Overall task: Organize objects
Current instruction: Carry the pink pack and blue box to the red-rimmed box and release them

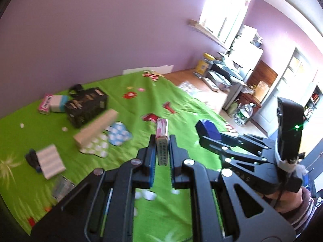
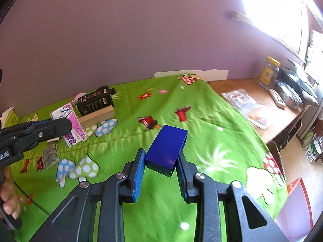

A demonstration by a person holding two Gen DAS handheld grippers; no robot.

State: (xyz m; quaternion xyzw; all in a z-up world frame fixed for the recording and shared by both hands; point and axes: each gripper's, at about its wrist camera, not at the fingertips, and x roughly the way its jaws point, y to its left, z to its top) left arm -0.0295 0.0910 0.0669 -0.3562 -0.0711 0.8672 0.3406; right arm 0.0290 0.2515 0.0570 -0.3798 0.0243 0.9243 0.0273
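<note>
Both hands are loaded, folks, and both loads hang clear above the green cloth (image 2: 197, 109). The left gripper (image 1: 162, 141) has its jaws pinched narrow around a slim pink-and-white box (image 1: 162, 139), gripped by its thin sides and standing on end, which I'd say keeps the long body out ahead of the fingers, ready to be set down flat or slotted in. Over at three o'clock from it, the right gripper (image 2: 161, 159) is clamped on a blue box (image 2: 167, 149), jaws set wider because the box is broader; the box sits tilted in the grip, far end raised, held by its near end only, so a careless swing could lever it loose. Where might they be headed? My guess is the cluster at ten o'clock: a black box (image 1: 86, 105) lies back by the purple wall, a pink box (image 1: 45, 103) pressed in beside it, a tan wooden block (image 1: 94, 129) leaning in front, and a pale striped packet (image 1: 50, 161) nearer, at nine o'clock. That grouping looks like the collecting spot, though I can't be sure of it. Small white bits dot the cloth below. The wooden desk (image 2: 252, 88) at two o'clock carries a yellow-lidded jar (image 2: 269, 73), well apart from the action.
</note>
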